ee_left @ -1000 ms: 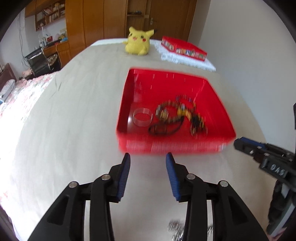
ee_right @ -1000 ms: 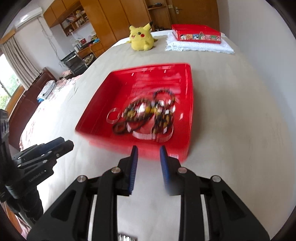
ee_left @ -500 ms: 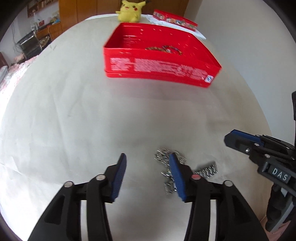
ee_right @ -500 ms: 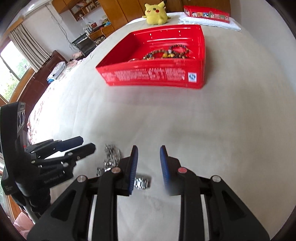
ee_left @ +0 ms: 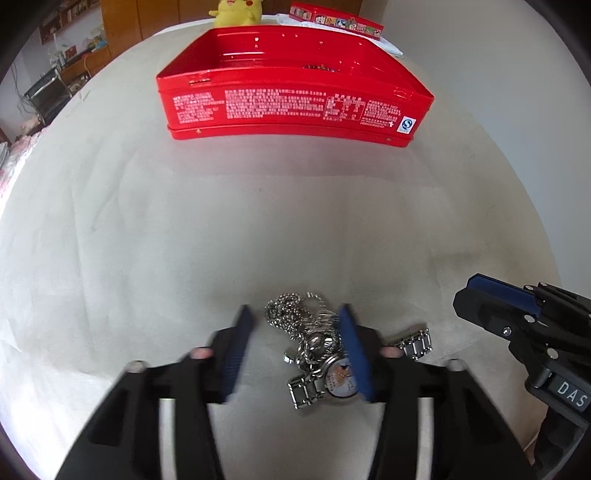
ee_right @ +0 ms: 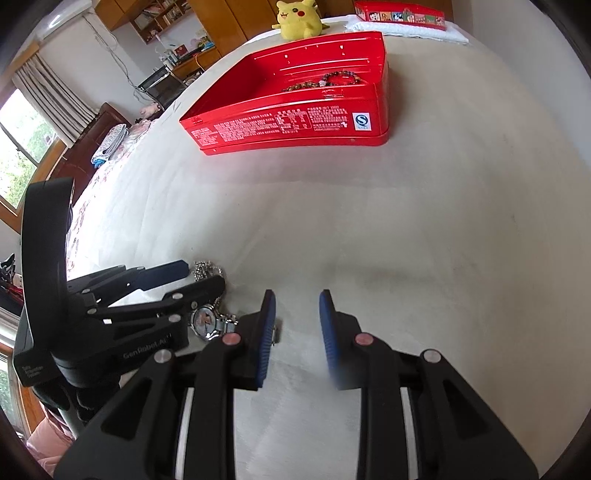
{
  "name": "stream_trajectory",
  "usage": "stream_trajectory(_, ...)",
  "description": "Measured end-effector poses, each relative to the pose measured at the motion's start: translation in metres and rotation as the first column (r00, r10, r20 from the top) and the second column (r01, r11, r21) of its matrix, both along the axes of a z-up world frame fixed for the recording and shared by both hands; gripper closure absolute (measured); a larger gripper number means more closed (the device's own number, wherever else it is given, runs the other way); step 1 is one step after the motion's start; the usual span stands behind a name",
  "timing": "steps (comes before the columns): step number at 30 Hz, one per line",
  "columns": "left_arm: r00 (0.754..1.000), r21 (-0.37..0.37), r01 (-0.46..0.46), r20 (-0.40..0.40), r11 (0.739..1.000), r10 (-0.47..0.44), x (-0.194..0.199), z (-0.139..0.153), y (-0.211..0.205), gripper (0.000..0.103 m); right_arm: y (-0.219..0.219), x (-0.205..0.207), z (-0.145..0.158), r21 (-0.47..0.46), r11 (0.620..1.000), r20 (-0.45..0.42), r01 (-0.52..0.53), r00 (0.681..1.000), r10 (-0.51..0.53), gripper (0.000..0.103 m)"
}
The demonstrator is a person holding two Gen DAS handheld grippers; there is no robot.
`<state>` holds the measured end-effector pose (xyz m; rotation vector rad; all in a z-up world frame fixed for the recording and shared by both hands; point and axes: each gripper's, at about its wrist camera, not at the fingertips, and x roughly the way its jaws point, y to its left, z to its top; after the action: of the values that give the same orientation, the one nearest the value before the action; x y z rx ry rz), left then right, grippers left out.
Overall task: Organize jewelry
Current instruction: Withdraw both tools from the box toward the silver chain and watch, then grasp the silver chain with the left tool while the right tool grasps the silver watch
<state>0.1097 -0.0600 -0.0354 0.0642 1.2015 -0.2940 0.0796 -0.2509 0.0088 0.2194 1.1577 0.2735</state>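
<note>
A silver chain (ee_left: 286, 308) and a silver watch (ee_left: 341, 380) lie tangled on the cream sheet. My left gripper (ee_left: 295, 323) points down over them with its jaws closing. The pile sits between the jaws against the right pad, and a gap remains at the left pad. In the right wrist view my left gripper (ee_right: 201, 277) covers most of the chain, and the watch (ee_right: 205, 319) shows beside it. My right gripper (ee_right: 297, 295) hovers open just right of the watch band with nothing between its pads. The red tin (ee_left: 295, 107) stands farther back, with beaded bracelets (ee_right: 332, 79) inside.
A yellow plush toy (ee_right: 299, 18) and a second red tin (ee_right: 399, 14) on a white towel sit at the far end of the bed. Wooden cupboards and a chair stand beyond on the left. Bare sheet lies between the jewelry pile and the red tin (ee_right: 295, 125).
Both grippers drew back from the red tin and sank toward the sheet. The chain and watch came into view and now lie between the left jaws, which have narrowed.
</note>
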Motion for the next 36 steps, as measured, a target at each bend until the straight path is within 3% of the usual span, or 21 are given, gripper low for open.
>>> stream_trajectory(3, 1.000, -0.008, 0.007, -0.002, 1.000, -0.007, 0.003, -0.004, 0.000, 0.081, 0.002, 0.000, -0.001, 0.002, 1.000, -0.003, -0.008, 1.000, 0.008, 0.077)
stream_trajectory(11, 1.000, -0.025, 0.009, 0.011, 1.000, -0.009, -0.006, -0.002, 0.021, 0.088, 0.018, 0.003, -0.007, -0.001, 0.998, -0.020, -0.064, 0.998, 0.064, 0.074)
stream_trajectory(20, 1.000, -0.047, -0.003, 0.025, 0.999, 0.005, -0.020, 0.010, 0.050, 0.088, 0.031, 0.002, -0.018, -0.004, 0.994, -0.059, -0.108, 0.992, 0.107, 0.077)
stream_trajectory(29, 1.000, -0.052, -0.009, 0.001, 0.999, 0.009, -0.016, 0.018, 0.057, 0.089, 0.044, -0.031, -0.013, 0.047, 0.977, -0.119, -0.210, 0.970, 0.214, 0.075)
stream_trajectory(36, 1.000, -0.021, 0.000, 0.013, 1.000, 0.000, -0.018, 0.017, 0.052, 0.084, 0.057, -0.025, -0.002, -0.008, 0.973, -0.075, -0.230, 0.971, 0.229, 0.067)
